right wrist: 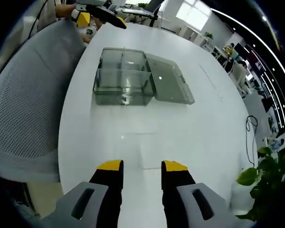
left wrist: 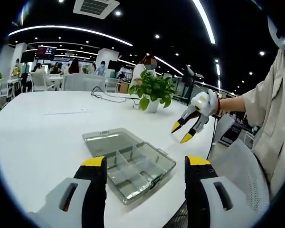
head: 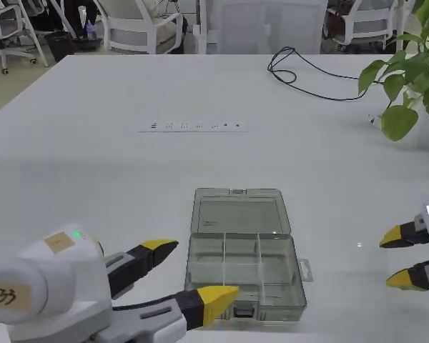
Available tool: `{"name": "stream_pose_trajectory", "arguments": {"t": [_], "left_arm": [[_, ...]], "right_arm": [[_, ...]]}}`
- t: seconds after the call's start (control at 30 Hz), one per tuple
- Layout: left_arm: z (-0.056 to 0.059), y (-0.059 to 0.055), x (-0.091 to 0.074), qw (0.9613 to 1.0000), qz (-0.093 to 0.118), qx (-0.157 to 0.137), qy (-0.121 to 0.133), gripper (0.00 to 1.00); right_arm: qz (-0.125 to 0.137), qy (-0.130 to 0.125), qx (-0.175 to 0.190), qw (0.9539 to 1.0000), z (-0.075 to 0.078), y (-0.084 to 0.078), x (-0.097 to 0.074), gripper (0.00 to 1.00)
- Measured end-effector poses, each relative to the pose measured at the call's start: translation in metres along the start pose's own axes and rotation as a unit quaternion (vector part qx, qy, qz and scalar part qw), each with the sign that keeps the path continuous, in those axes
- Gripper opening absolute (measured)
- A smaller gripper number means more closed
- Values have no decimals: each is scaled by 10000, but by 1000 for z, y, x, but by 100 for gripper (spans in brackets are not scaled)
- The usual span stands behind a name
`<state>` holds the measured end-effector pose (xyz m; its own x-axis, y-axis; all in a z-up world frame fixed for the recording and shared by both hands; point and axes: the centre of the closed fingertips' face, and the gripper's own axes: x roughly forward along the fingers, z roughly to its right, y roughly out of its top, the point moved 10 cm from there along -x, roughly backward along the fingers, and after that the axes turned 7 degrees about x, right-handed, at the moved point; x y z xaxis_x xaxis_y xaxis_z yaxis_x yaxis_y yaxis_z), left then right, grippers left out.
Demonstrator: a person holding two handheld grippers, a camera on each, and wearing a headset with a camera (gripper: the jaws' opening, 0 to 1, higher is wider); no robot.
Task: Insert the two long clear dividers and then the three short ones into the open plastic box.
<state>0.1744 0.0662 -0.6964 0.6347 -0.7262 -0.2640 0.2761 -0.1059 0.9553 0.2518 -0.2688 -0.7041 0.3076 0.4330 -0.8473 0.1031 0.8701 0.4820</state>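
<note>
The clear plastic box (head: 243, 282) lies open on the white table, its lid (head: 237, 213) folded flat behind it. Clear dividers (head: 240, 263) stand inside and split it into several compartments. A small clear tab (head: 304, 270) juts from its right side. My left gripper (head: 196, 271) is open at the box's front left corner, one yellow tip overlapping the box's front edge, nothing between its jaws. My right gripper (head: 395, 259) hovers open and empty well to the right of the box. The box (left wrist: 133, 164) lies ahead between my left jaws, with the right gripper (left wrist: 184, 130) beyond. The box (right wrist: 123, 78) lies far ahead of my right gripper (right wrist: 141, 166).
A white power strip (head: 193, 126) lies mid-table behind the box. A black cable (head: 307, 71) loops at the far right, near a potted plant (head: 407, 78). White chairs (head: 136, 25) line the far edge. A mesh chair back (right wrist: 23, 109) stands at the near side.
</note>
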Motion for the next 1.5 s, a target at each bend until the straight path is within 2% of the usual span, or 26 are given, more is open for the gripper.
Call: {"name": "stream_pose_trajectory", "arguments": {"t": [0.1,0.3,0.5,0.63,1.0,1.3,1.33,1.5], "left_arm": [[-1,0,0,9999,83,-110,-16,63],[0,1,1,9987,280,-433,-34,54],[1,2,3,9977,350,-569,-62,46],[2,2,4,9973,343,-646,-83,42],[8,0,9,9958,308,-824,-248,30],[13,-1,13,9919,334,-1155,-421,21],[15,0,13,9904,403,-1240,-467,20],[17,1,14,9897,395,-1285,-499,15]], "right_arm": [[217,-87,-70,9997,-1,10,2,32],[673,-97,-267,9973,-9,47,0,32],[996,-8,-526,9936,-17,76,5,32],[1146,66,-669,9911,-21,90,9,32],[1441,151,-963,9848,-33,119,15,32],[1613,203,-1195,9794,-47,137,11,32],[1618,204,-1221,9790,-48,138,11,32],[1646,235,-1328,9771,-53,144,11,32]]}}
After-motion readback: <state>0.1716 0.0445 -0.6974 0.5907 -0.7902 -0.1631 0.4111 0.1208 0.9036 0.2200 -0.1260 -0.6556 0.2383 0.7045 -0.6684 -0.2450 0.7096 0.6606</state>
